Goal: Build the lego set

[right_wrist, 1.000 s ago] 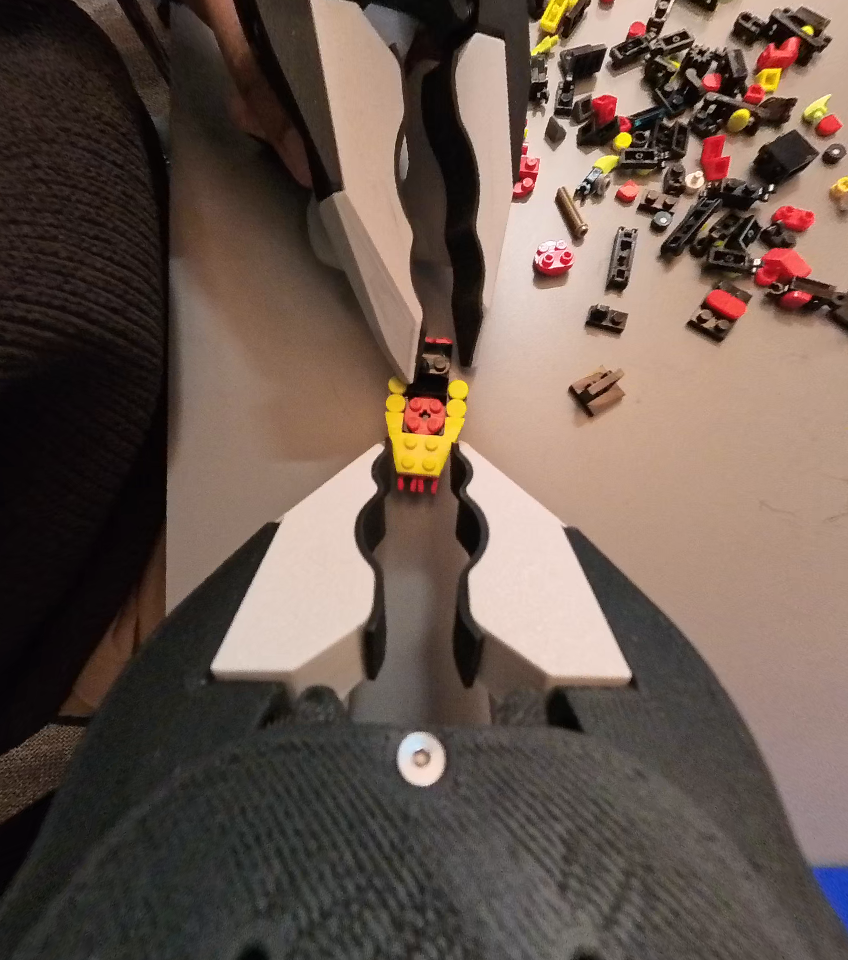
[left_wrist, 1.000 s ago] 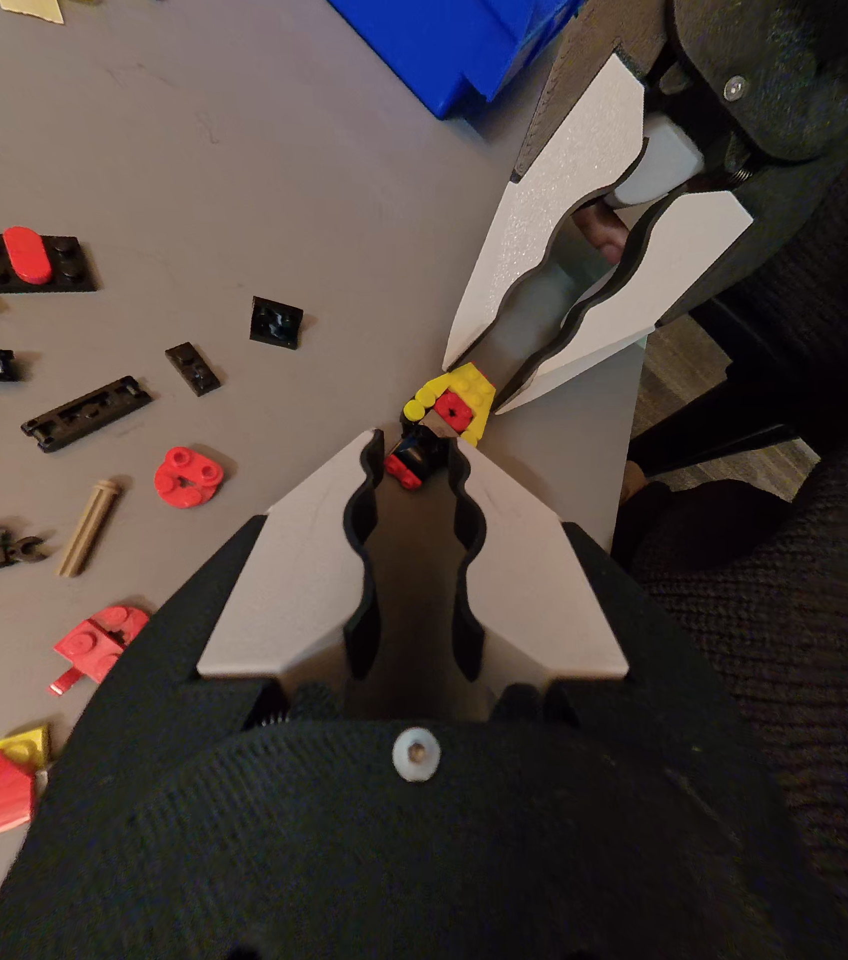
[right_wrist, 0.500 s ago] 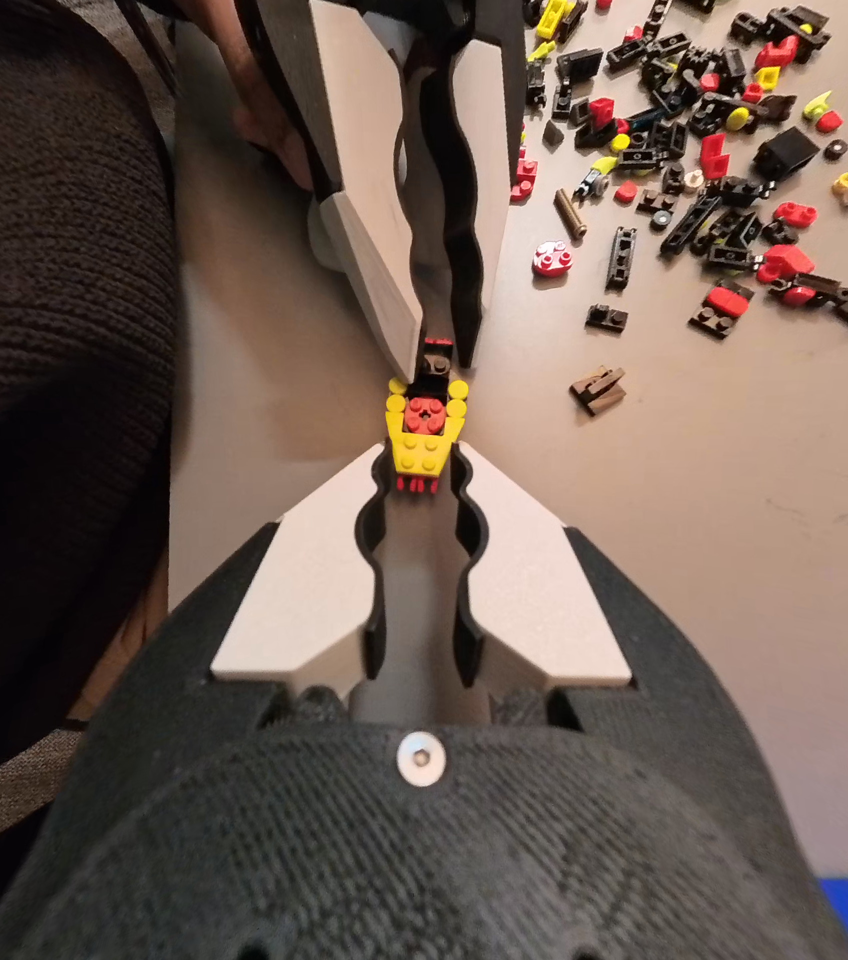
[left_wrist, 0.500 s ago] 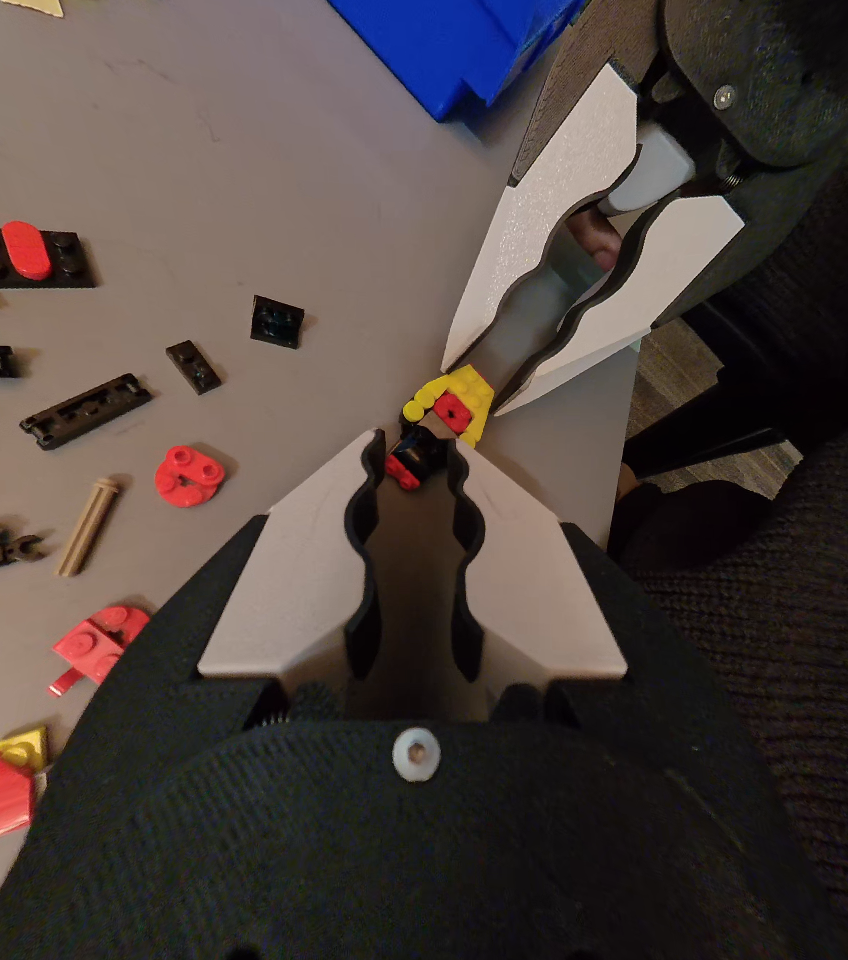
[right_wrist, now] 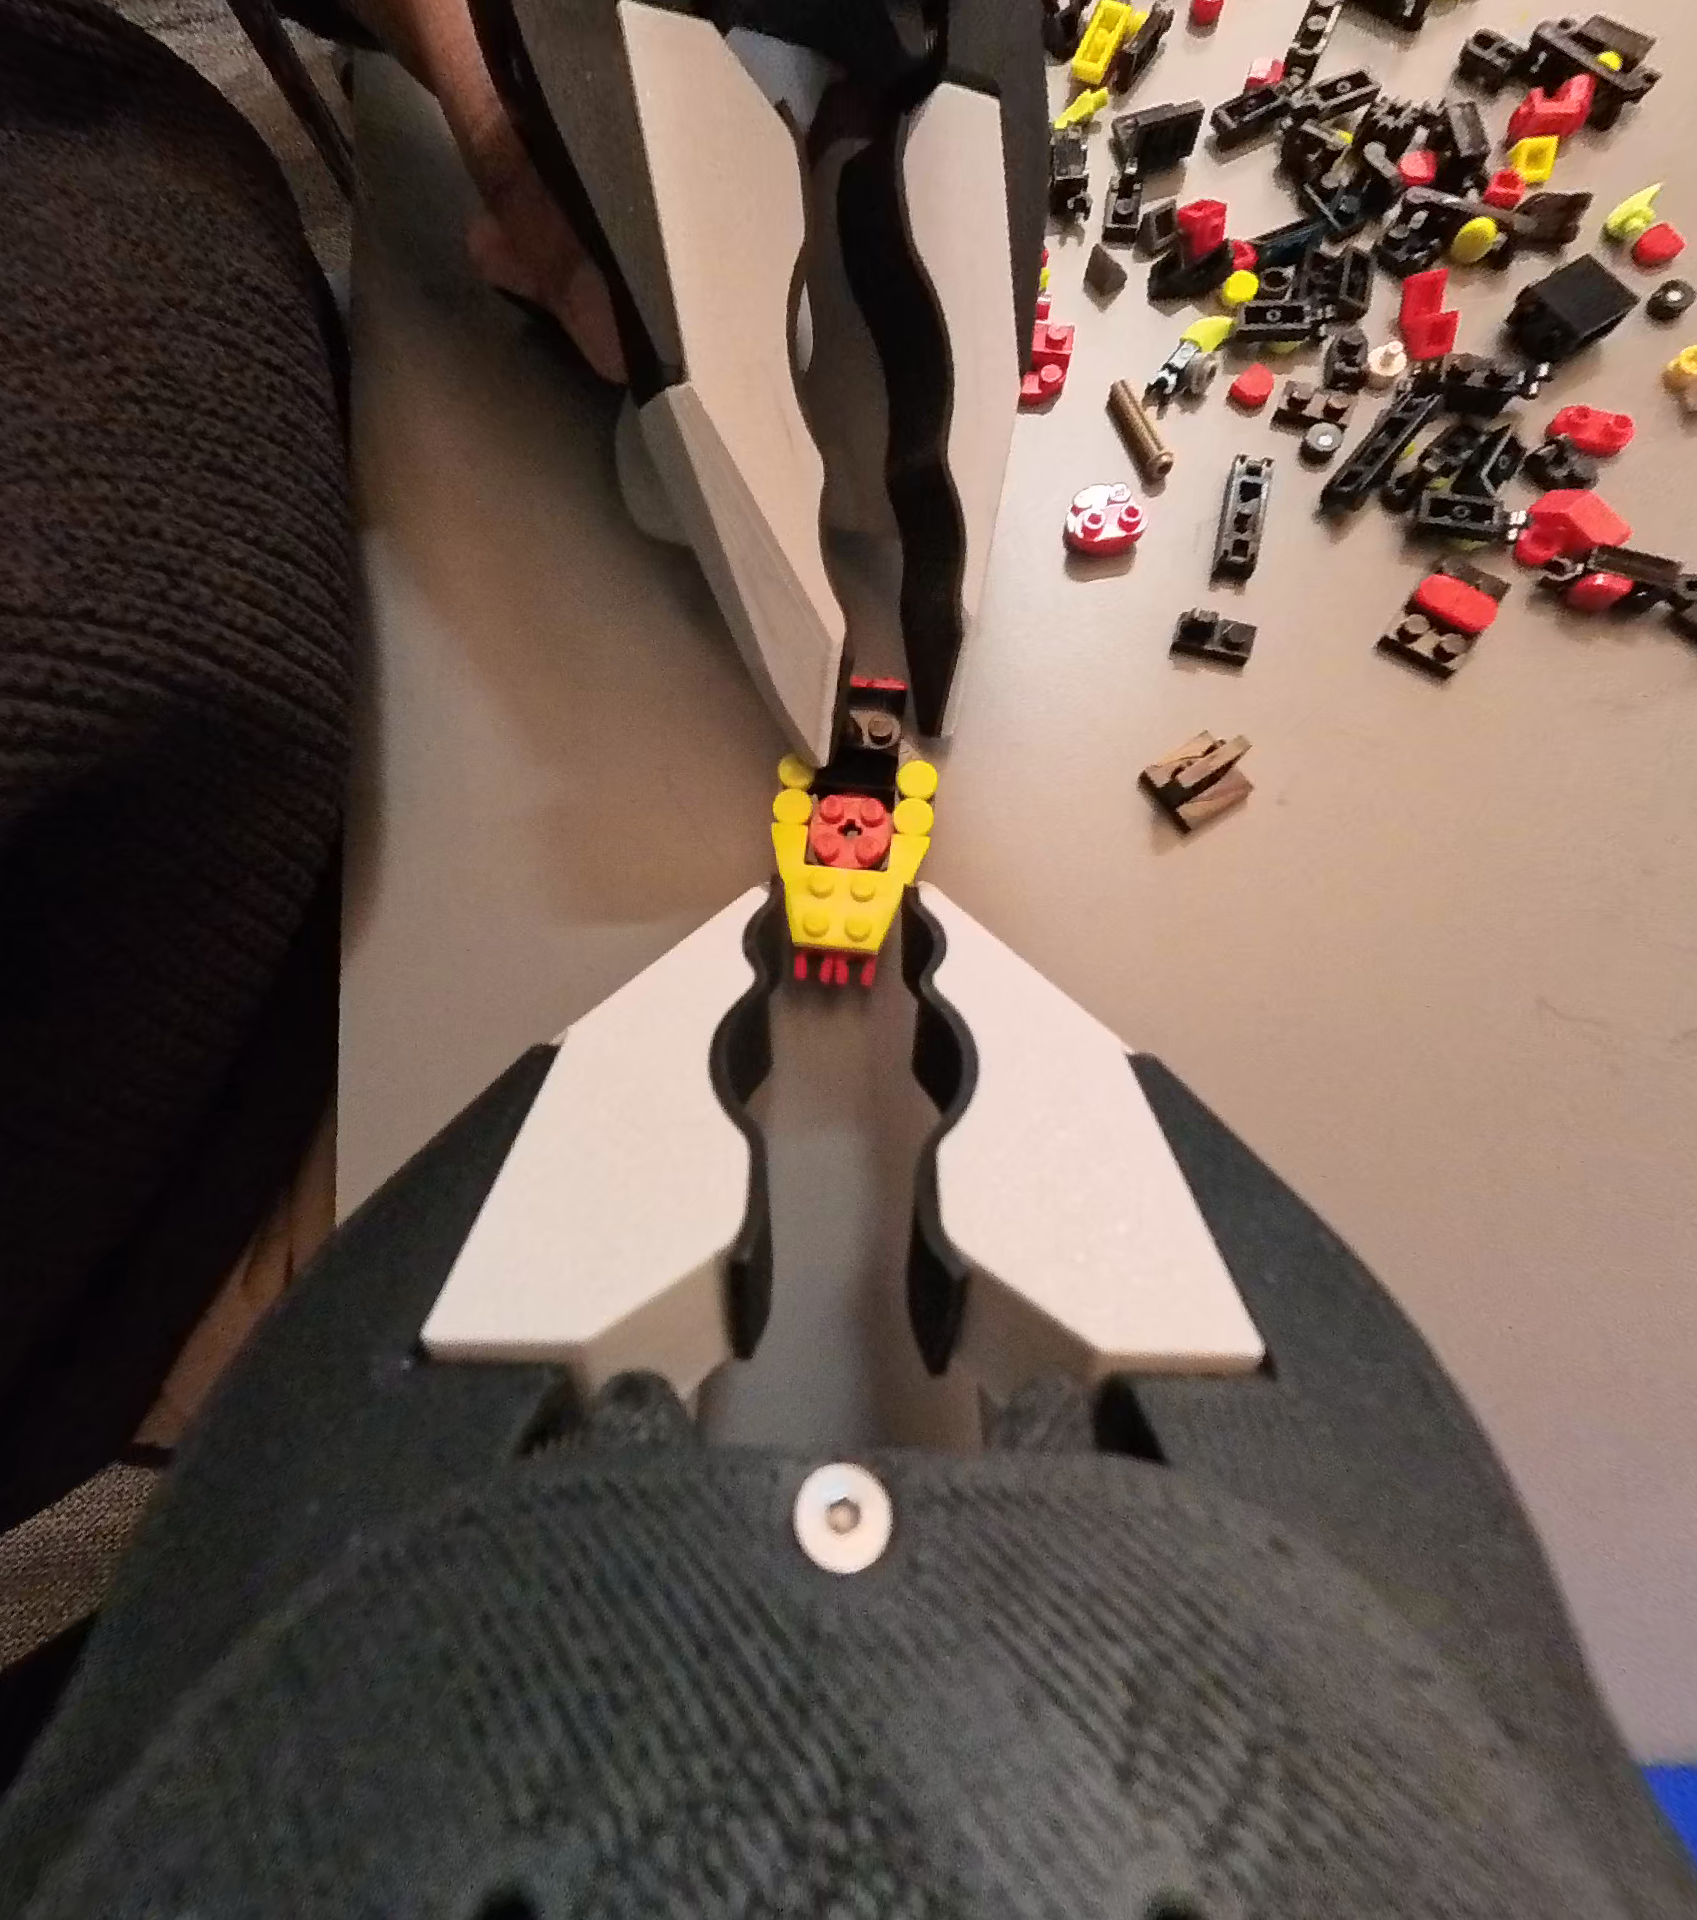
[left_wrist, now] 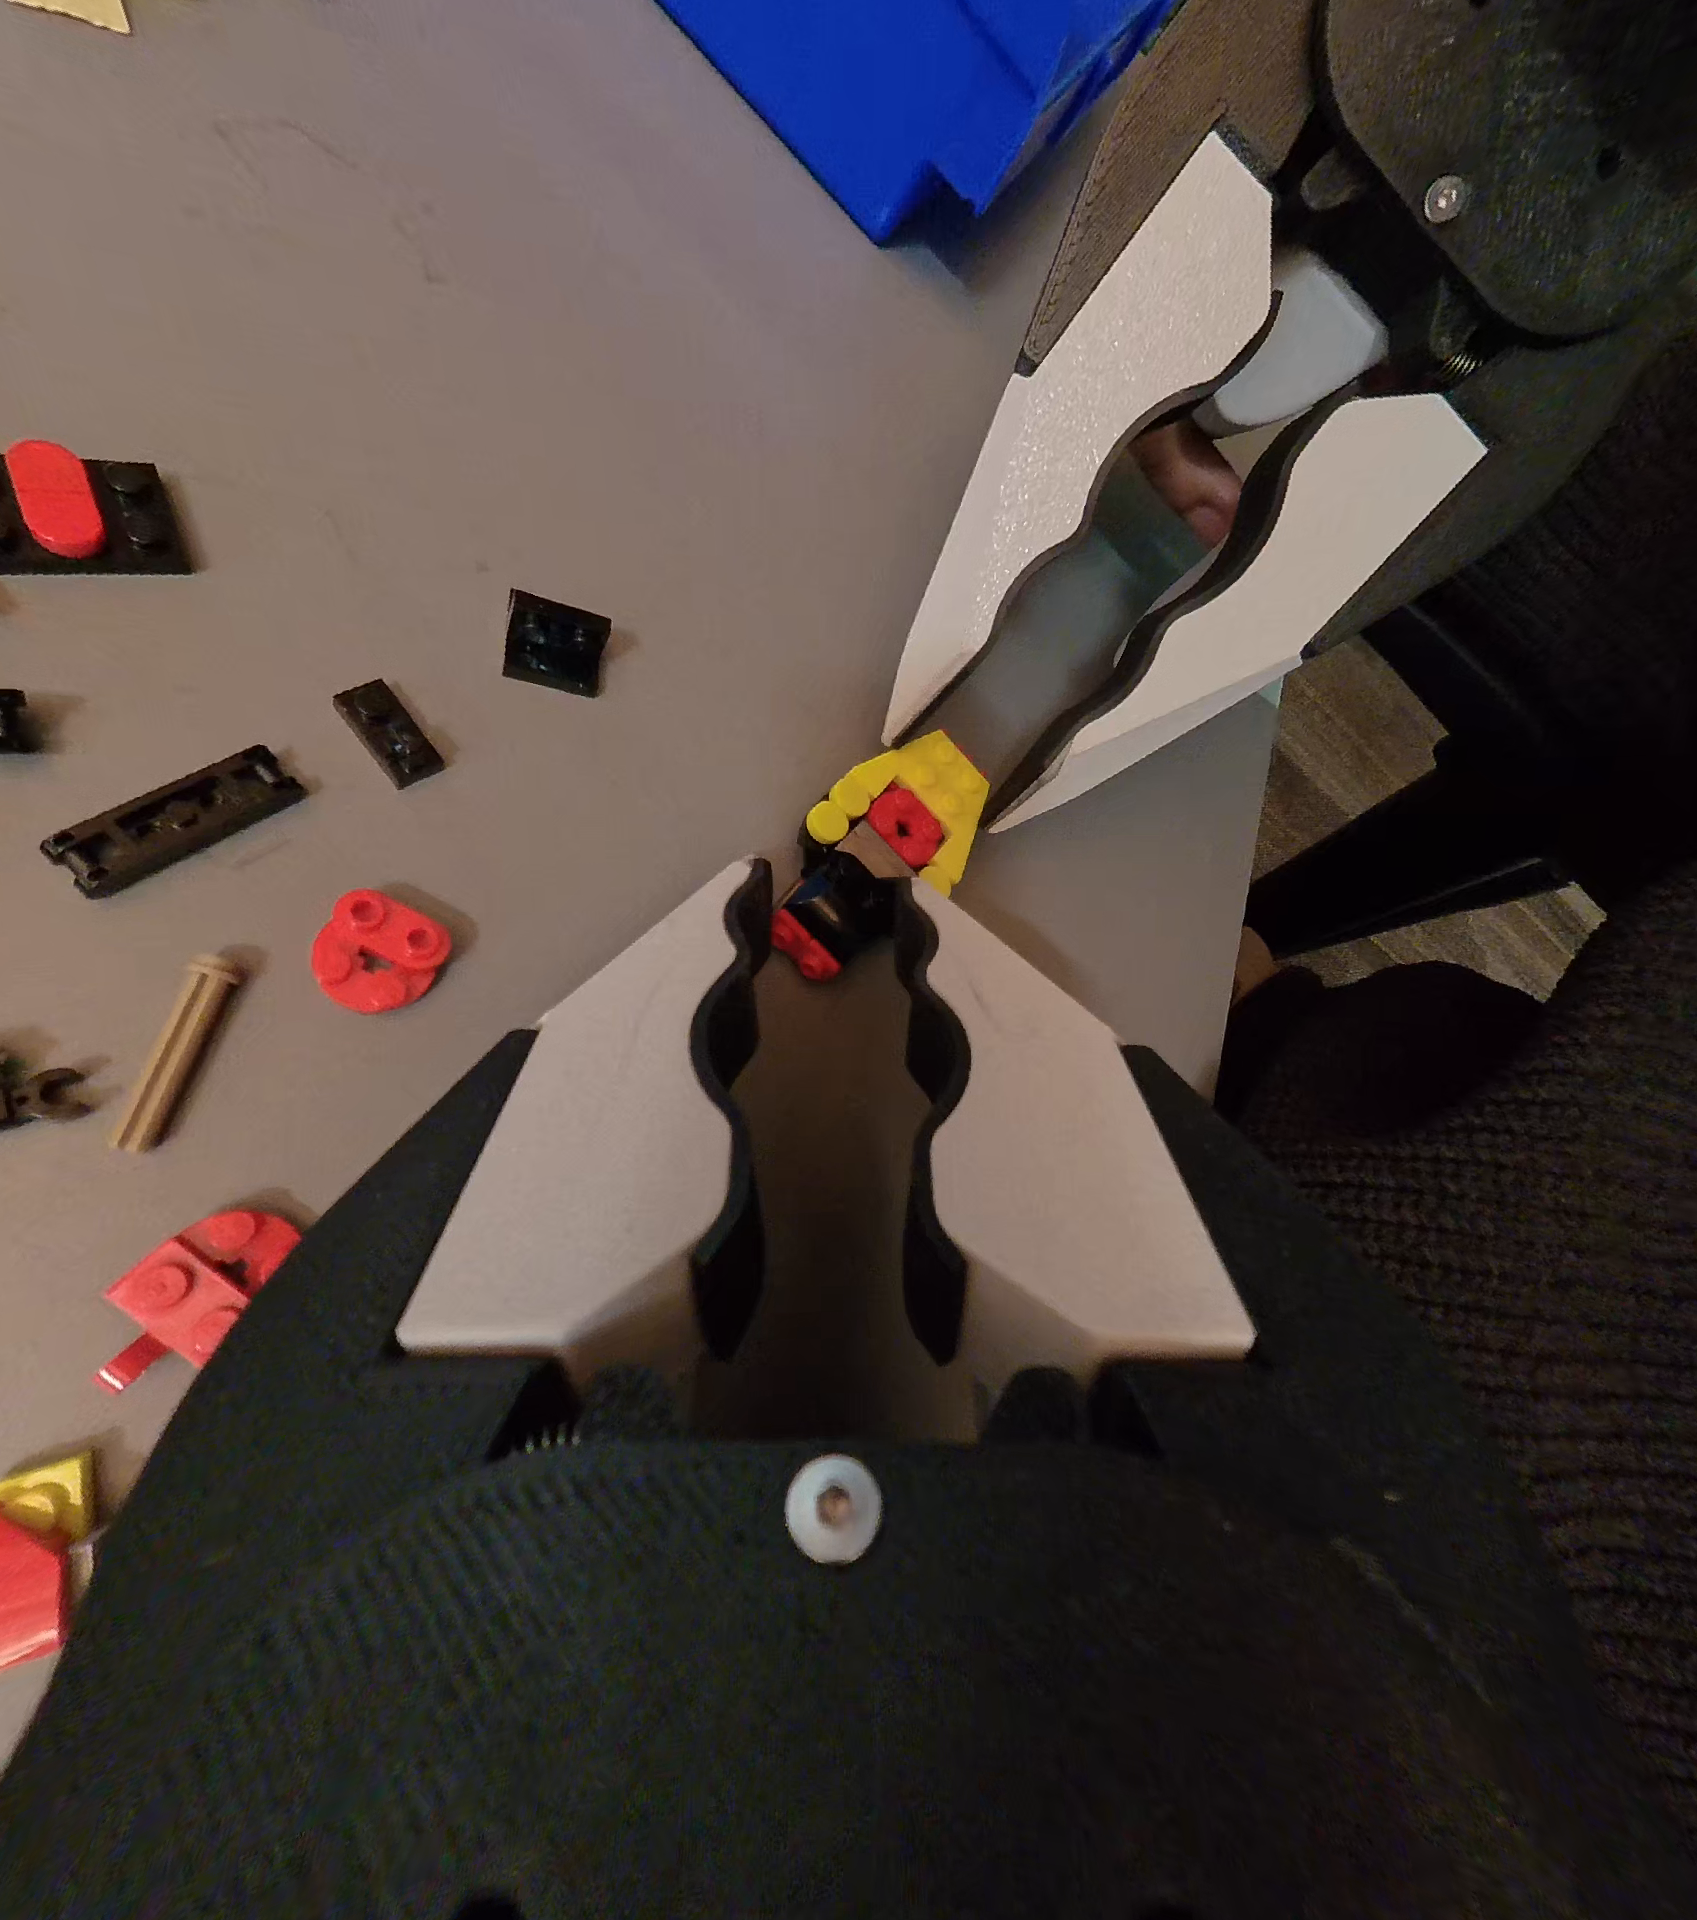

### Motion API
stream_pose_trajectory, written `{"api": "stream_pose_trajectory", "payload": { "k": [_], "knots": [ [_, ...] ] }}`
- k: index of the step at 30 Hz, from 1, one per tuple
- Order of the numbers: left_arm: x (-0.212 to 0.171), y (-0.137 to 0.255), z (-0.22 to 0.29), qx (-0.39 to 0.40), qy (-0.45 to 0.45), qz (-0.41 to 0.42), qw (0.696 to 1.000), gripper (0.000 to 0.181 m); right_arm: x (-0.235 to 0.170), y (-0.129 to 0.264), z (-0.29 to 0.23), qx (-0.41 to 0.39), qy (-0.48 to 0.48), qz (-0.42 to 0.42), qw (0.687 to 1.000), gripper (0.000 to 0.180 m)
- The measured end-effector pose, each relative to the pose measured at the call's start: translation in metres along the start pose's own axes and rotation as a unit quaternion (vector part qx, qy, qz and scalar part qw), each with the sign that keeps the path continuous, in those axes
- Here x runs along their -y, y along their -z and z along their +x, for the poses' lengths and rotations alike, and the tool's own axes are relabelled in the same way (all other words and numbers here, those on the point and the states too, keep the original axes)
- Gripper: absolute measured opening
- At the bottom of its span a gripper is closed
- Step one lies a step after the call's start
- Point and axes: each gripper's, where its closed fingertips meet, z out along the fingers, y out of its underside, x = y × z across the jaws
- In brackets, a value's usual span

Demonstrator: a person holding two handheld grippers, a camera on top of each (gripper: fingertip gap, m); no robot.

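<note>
Early stage: my right gripper (right_wrist: 842,914) clamps yellow sub-assembly (right_wrist: 839,883); my left gripper (left_wrist: 828,914) pinches black-red piece (left_wrist: 823,920) against it; loose bricks (right_wrist: 1395,312) mostly unbuilt.

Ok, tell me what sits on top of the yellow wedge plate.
A red round studded plate sits in the notch of the yellow wedge plate, yellow round studs lining its arms. Red prongs show beneath; the rest of the underside is hidden.

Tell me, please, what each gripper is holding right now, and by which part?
The right gripper pinches the yellow rear end of the small lego build; the left gripper pinches its black-and-red front end.
</note>
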Motion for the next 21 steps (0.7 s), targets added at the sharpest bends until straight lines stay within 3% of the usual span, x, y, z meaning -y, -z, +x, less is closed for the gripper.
{"api": "stream_pose_trajectory", "payload": {
  "k": [21],
  "knots": [
    [-0.0001, 0.0001, -0.0002, 0.001, 0.001, 0.0, 1.0, 0.021, -0.0078, -0.0069, 0.0004, -0.016, 0.019, -0.025, 0.999, 0.022]
  ]
}}
